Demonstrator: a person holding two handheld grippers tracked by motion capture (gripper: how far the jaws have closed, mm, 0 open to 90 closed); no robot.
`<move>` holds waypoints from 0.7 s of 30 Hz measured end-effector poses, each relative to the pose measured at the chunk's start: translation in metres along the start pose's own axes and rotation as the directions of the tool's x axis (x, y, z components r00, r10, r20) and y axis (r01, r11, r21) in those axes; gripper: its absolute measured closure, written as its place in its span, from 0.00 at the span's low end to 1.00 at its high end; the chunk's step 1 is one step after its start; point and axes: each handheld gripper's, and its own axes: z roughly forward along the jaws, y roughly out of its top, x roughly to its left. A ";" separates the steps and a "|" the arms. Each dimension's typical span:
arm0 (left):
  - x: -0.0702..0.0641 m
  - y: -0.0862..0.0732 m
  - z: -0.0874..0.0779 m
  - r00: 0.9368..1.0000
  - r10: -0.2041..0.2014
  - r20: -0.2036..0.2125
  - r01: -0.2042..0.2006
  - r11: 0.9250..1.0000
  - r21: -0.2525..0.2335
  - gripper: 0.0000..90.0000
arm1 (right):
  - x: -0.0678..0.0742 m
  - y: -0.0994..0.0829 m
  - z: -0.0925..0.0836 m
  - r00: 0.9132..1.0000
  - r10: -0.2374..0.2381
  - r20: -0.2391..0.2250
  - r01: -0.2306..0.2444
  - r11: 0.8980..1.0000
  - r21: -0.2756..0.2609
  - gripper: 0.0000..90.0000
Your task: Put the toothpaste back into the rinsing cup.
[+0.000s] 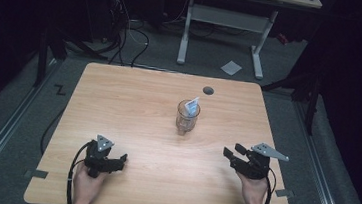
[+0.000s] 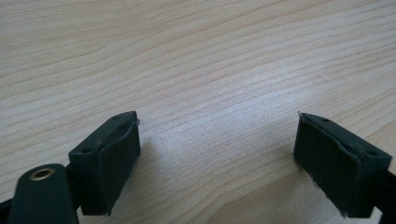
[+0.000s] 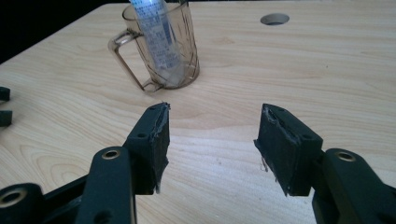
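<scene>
Mug (image 1: 187,116) stands between and beyond 2 gaping tongs, untouched.

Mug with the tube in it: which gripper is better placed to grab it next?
Probably right. The right gripper is open and already aimed toward the mug, handle side facing it. The left gripper, also open, points at bare table.

wooden table (image 1: 133,102), clear mug (image 1: 187,117) holding tube (image 1: 192,104), cable hole (image 1: 208,90)
</scene>
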 end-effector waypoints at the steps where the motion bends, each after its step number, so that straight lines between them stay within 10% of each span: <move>1: 0.000 0.000 0.000 1.000 0.000 0.000 0.000 1.000 0.000 0.17 | 0.000 -0.001 0.000 1.000 -0.001 0.003 0.001 1.000 0.003 0.48; 21: 0.000 0.000 0.000 1.000 0.000 0.000 0.000 1.000 0.000 0.17 | 0.004 -0.021 0.022 1.000 -0.010 0.017 0.008 0.997 0.079 0.48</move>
